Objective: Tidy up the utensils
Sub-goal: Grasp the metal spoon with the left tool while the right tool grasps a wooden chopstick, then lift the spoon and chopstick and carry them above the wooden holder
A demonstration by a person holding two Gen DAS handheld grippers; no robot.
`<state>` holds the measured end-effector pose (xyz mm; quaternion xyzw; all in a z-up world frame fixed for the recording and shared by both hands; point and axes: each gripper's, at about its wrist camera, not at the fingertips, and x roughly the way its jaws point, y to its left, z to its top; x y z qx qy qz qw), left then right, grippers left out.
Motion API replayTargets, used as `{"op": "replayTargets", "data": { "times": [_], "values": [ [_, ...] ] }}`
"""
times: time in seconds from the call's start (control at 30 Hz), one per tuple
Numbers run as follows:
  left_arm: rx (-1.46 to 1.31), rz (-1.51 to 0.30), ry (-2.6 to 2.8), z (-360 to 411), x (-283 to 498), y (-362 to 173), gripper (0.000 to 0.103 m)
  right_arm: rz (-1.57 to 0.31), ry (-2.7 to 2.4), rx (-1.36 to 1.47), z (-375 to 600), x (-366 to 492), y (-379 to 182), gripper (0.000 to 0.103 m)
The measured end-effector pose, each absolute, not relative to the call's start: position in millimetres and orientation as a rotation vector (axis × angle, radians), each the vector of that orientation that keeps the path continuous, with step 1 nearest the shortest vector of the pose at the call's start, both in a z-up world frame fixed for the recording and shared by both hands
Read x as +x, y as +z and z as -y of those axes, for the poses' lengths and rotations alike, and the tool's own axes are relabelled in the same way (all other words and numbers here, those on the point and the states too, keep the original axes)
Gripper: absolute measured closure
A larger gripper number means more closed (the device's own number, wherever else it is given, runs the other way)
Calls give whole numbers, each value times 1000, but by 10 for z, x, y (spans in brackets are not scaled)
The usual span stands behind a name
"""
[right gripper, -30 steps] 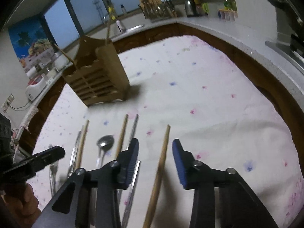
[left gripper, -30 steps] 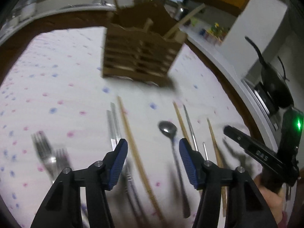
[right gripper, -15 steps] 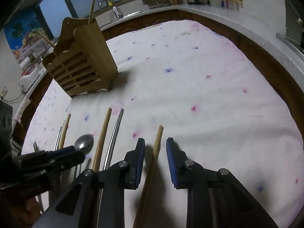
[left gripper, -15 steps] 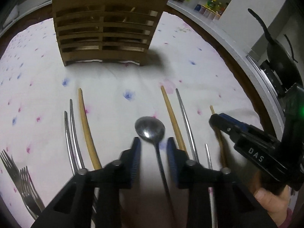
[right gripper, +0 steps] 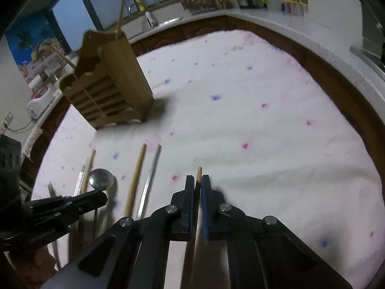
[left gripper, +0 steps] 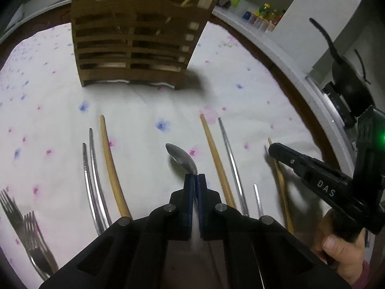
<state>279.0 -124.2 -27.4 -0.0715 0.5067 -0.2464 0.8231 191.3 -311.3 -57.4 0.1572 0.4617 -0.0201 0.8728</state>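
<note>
My left gripper (left gripper: 195, 177) is shut on the handle of a metal spoon (left gripper: 181, 157) whose bowl sticks out ahead of the fingers, tilted over the cloth. My right gripper (right gripper: 197, 180) is shut on a wooden chopstick (right gripper: 199, 172); its tip pokes out past the blue pads. The same chopstick (left gripper: 279, 171) and right gripper show in the left wrist view. A slatted wooden utensil holder (left gripper: 134, 45) stands upright at the back, with a few sticks in it; it also shows in the right wrist view (right gripper: 108, 91).
On the flowered white cloth (right gripper: 240, 120) lie wooden chopsticks (left gripper: 112, 168) (left gripper: 215, 159), metal chopsticks (left gripper: 92, 175) (left gripper: 232, 163) and forks (left gripper: 26, 236) at the left. A kitchen counter (right gripper: 276, 21) with jars, a kettle and a knife block rings the table.
Both grippers have closed: the left on the spoon's handle, the right on the wooden chopstick. Both cameras have come lower and nearer the cloth.
</note>
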Motion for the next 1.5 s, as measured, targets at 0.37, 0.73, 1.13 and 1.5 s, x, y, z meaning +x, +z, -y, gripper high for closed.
{"op": "replayTargets", "data": {
  "times": [0.37,0.73,1.13,1.5],
  "values": [
    [-246,-961,-545,801,2415,170,102,-866,-15,364,3053,1638,-141,98],
    [-285,-846,-545,363,1925,634,102,-760,12,344,2903,1431,329,98],
    [-310,-736,-524,-73,1496,1023,102,-559,14,307,2766,1229,978,98],
    [-333,-682,-474,-377,1384,1157,102,-494,35,320,2747,1263,1120,98]
  ]
}}
